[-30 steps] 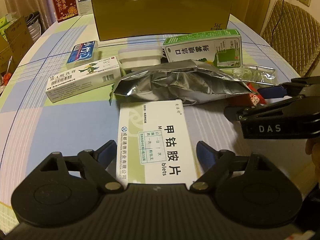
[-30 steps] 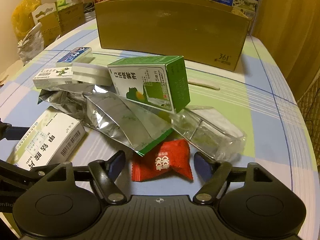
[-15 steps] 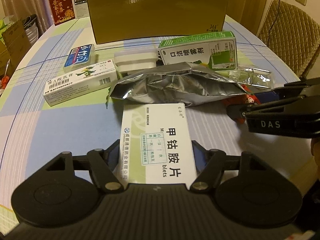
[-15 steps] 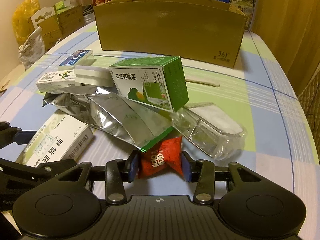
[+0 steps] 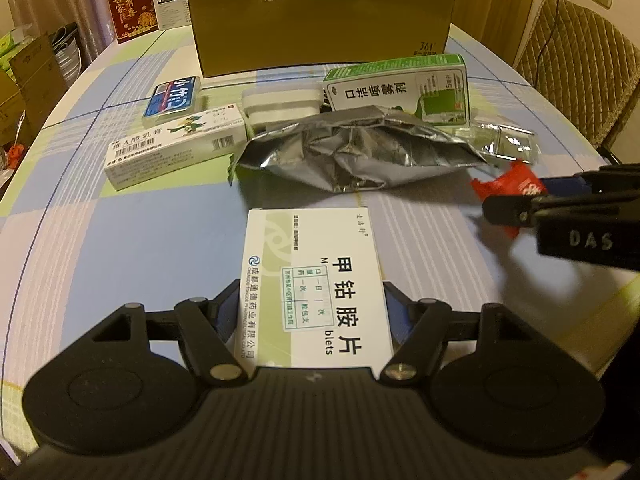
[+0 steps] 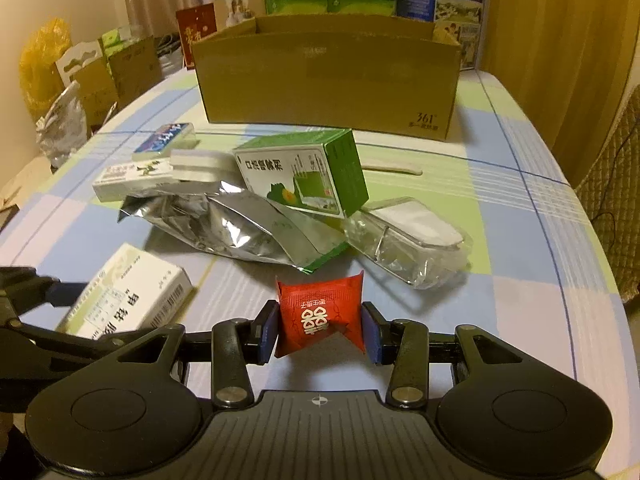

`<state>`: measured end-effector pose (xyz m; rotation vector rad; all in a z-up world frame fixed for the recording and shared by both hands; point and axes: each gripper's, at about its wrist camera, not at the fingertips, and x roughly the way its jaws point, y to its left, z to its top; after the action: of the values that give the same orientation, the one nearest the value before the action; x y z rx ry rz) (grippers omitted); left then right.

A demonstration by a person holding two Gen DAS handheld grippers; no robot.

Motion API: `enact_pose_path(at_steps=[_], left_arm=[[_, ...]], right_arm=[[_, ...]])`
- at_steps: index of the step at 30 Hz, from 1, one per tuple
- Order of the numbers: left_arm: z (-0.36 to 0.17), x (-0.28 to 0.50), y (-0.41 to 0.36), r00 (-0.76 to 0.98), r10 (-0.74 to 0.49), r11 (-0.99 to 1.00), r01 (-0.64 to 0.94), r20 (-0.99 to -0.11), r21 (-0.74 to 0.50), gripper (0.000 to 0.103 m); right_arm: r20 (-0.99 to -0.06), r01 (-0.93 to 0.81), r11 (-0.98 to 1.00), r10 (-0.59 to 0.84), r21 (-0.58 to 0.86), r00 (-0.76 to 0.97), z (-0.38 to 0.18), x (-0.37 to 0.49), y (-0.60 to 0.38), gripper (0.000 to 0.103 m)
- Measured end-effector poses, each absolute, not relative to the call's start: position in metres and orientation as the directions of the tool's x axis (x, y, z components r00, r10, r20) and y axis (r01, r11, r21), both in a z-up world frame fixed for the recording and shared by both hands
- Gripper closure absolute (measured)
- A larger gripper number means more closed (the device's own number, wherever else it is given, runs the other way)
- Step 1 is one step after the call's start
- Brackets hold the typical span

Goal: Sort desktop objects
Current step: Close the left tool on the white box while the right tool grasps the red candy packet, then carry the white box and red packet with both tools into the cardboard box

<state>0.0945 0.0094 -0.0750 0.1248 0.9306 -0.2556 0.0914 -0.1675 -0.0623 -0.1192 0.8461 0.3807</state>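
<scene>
Left wrist view: left claw (image 5: pixel 316 320) is clenched on the white tablet box (image 5: pixel 316 280), blue pads tight against its two long sides; the box looks flat on the surface (image 5: pixel 120 248) near the front edge, though contact underneath is hidden. Right wrist view: right claw (image 6: pixel 319 326) grips the red candy packet (image 6: pixel 320 316), pads on both sides, packet clear of the surface. The brown cardboard box (image 6: pixel 328 80) sits at the far edge, open top. In between: silver foil bag (image 6: pixel 224 224), green carton (image 6: pixel 304 172) leaning on it, clear plastic wrapper (image 6: pixel 404 240).

Step in hand, as I read it: carry both items to the cardboard box.

- Lift the tablet box straight up before going forward, or its front edge catches the foil bag.
- Take the candy packet high over the green carton; it looks easy to topple.
- Clear the near wall of the cardboard box before letting go.
- Packet is soft, so keep squeeze steady.
</scene>
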Motion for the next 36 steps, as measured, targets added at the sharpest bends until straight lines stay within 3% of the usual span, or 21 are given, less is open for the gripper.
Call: enact_pose_path(at_steps=[20, 36], left_arm=[[0.016, 0.076, 0.004, 0.671, -0.194, 0.96, 0.28, -0.715, 0.002, 0.036], [0.107, 0.121, 0.003, 0.736, -0.179, 0.958, 0.28, -0.652, 0.054, 0.036]], right_arm=[[-0.665, -0.354, 0.932, 0.315, 0.081, 0.677, 0.021, 0.065, -0.183, 0.063], [-0.584, -0.411, 0.908, 0.378, 0.082, 0.718, 0.098, 0.112, -0.185, 0.063]])
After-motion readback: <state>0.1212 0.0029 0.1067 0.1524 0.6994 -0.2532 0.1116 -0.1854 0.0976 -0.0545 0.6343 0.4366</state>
